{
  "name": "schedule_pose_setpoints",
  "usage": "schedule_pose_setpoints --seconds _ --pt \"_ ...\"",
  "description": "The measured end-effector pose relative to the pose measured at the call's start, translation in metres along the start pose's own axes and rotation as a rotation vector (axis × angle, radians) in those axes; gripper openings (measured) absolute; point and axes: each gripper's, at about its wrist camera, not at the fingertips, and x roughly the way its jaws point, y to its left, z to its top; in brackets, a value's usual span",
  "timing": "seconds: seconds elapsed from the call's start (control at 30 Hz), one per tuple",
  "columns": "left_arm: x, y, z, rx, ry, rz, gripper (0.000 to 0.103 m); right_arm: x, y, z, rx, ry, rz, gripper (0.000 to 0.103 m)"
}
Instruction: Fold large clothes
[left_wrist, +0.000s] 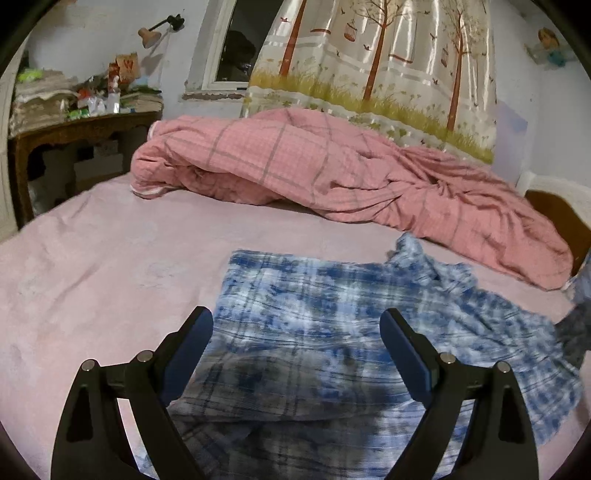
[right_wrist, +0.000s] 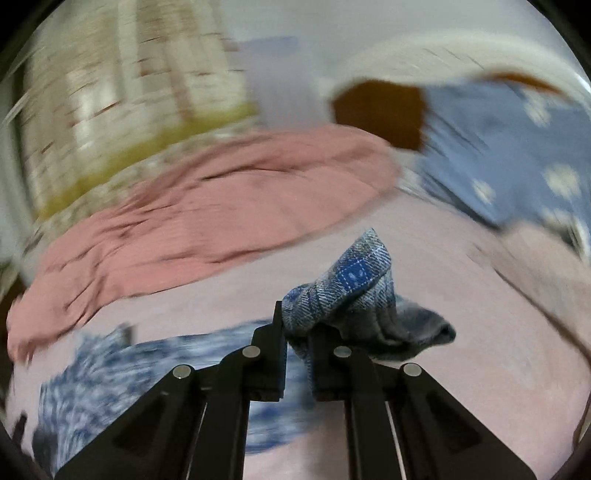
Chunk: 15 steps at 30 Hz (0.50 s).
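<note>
Bed (left_wrist: 92, 266): pink sheet fills the scene, bare on the left.
Quilt (left_wrist: 295, 166): pink check, heaped along the far side, near the shirt's far right edge.
Shirt (left_wrist: 332, 332): blue plaid, spread in the middle of the bed, rumpled at its right, where the cloth rises off the sheet.
Left gripper (left_wrist: 295, 354): jaws spread wide over the shirt's near part, holding nothing.
Right gripper (right_wrist: 297, 345): jaws pressed together, pinching a bunched corner of the shirt; the view is smeared by motion.
Risk, slip: the pinch takes only a small wad, so a quick pull could tear it free.
Risk, drag: nothing pins the near part, so lifting the corner may haul the whole shirt askew instead of folding it.
Risk, snag: a swing too far could drop the corner on the quilt.
</note>
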Motion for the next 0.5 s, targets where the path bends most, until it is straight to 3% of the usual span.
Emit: schedule_pose_setpoints --seconds 0.17,0.3,0.4,0.5 --pt "0.004 0.009 -0.001 -0.028 0.013 0.022 0.091 -0.006 0.129 0.001 -0.163 -0.003 0.143 0.01" --pt "0.005 0.018 0.0 -0.067 0.021 0.017 0.091 -0.006 0.23 -0.018 -0.239 0.027 0.272 0.01" --pt "-0.002 0.019 0.002 -0.05 -0.021 0.064 0.091 -0.008 0.289 -0.045 -0.269 0.031 0.366 0.01" --pt "-0.003 0.022 0.004 -0.06 -0.031 0.083 0.091 -0.003 0.33 -0.082 -0.298 0.045 0.39 0.01"
